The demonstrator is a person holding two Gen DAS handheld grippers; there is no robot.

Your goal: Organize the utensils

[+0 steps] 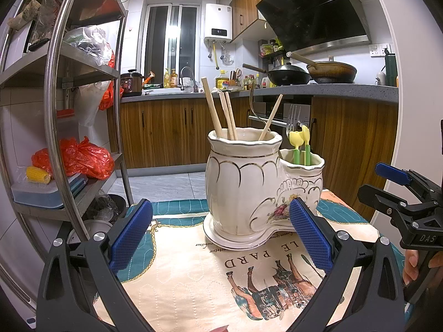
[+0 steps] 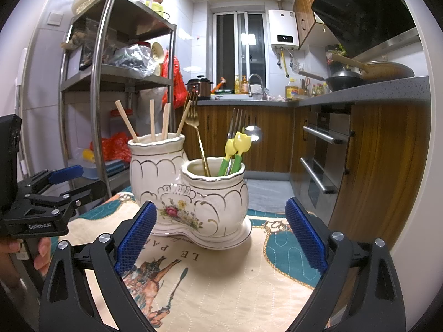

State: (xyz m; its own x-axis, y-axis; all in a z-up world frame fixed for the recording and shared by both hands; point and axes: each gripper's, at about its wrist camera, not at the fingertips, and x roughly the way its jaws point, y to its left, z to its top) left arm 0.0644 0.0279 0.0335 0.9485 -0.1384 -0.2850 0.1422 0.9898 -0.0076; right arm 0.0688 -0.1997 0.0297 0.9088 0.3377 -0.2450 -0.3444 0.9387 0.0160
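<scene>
A white ceramic double-pot utensil holder with gold trim stands on the printed table mat. Its tall pot holds several wooden chopsticks. Its low pot holds a gold fork, metal forks and yellow tulip-handled utensils. My left gripper is open and empty just in front of the holder. My right gripper is also open and empty, facing the holder from the other side. Each gripper appears at the edge of the other's view.
A steel shelf rack with bags and boxes stands to the left of the table. Wooden cabinets, an oven and a grey counter with woks lie beyond. A hand holds each gripper's handle.
</scene>
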